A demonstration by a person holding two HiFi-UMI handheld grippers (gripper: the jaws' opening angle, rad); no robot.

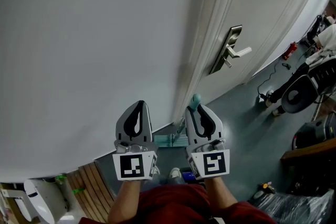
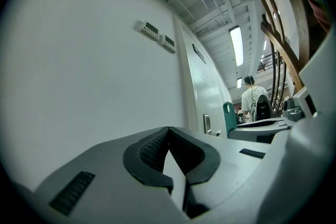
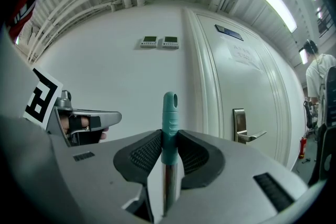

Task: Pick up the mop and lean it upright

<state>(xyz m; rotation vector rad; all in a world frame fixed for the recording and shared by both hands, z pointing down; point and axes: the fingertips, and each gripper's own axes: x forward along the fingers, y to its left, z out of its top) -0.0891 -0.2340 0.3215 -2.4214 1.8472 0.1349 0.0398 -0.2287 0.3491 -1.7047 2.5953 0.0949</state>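
Nearest at hand, the two grippers are held level, facing the white wall. Left gripper: jaws together, nothing between them. Right gripper: jaws clamped on the teal grip of the mop handle, just below its hanging hole, the metal shaft running upright down between them. Handle top stands close to the wall, beside the door frame; contact cannot be confirmed. Step in hand appears to be the lean. Bring the handle top onto flat wall, clear of the frame moulding, with the foot set slightly out from the wall. Open the right jaws only once the handle rests unaided; hold the left gripper ready to steady it.
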